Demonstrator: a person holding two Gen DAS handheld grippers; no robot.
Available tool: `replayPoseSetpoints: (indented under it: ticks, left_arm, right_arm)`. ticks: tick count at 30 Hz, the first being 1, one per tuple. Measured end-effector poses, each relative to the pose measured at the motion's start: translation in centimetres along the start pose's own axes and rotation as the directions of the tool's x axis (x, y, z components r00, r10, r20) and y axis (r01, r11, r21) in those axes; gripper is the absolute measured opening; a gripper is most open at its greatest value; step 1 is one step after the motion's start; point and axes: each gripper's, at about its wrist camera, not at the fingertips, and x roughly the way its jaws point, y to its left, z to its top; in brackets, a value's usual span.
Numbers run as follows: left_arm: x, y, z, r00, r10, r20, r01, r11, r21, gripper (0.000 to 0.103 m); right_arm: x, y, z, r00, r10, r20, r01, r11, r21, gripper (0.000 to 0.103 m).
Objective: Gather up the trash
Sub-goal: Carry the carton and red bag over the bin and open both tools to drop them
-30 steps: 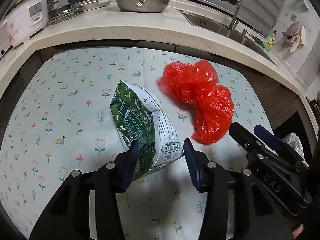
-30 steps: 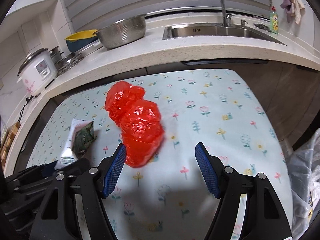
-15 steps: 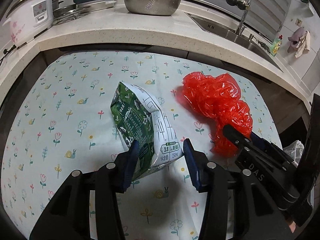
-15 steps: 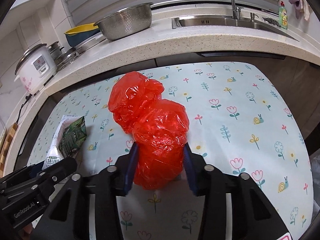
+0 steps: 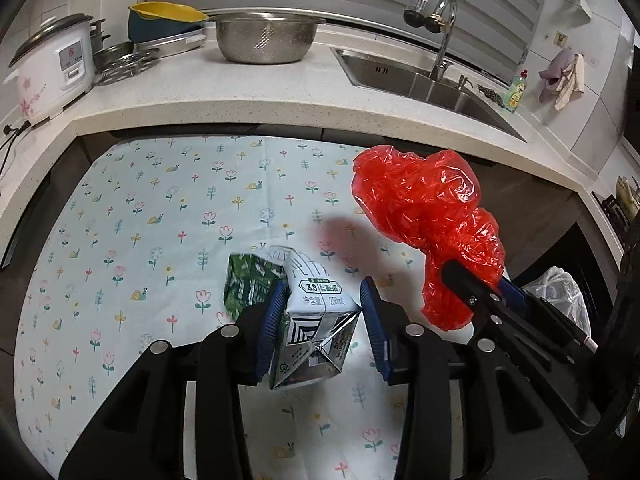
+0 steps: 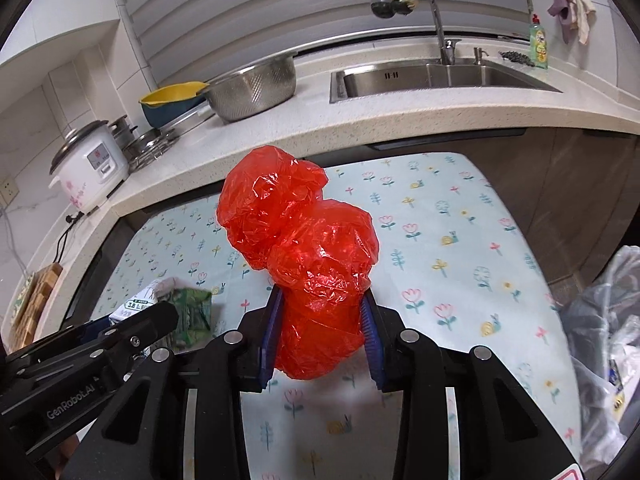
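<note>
A green-and-white milk carton (image 5: 316, 320) hangs tilted above the flowered tablecloth (image 5: 160, 208), gripped between the blue pads of my left gripper (image 5: 322, 300), whose jaws are closing further on it. A crumpled red plastic bag (image 6: 308, 240) stands up out of my right gripper (image 6: 322, 304), which is shut on its lower part and holds it off the cloth. In the left wrist view the red bag (image 5: 420, 204) and the right gripper (image 5: 476, 280) are at the right. The right wrist view has the left gripper (image 6: 136, 316) with the carton (image 6: 188, 304) at the lower left.
A clear plastic trash bag (image 6: 600, 340) stands open beside the table's right edge. Behind the table runs a white counter (image 5: 260, 96) with a rice cooker (image 5: 52, 68), a steel colander (image 5: 266, 40) and a sink (image 6: 440, 76).
The right gripper's jaws closed on the red bag and raised it. The left gripper lifted the carton off the cloth. Both views rose and drew back from the table.
</note>
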Motion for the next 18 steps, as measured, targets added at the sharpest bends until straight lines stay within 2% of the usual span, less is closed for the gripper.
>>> replayPoseSetpoints:
  ticks: [11, 18]
  left_arm:
    - [-4.9, -6.4, -2.1, 0.996, -0.089, 0.023, 0.087, 0.993, 0.078, 0.038]
    - [-7.0, -11.6, -3.8, 0.99, -0.139, 0.027, 0.133, 0.978, 0.159, 0.038]
  right_arm:
    - [-8.9, -4.0, -1.4, 0.995, -0.059, 0.084, 0.055, 0.997, 0.052, 0.034]
    - [-13.3, -7.4, -2.6, 0.987, -0.111, 0.119, 0.098, 0.99, 0.105, 0.035]
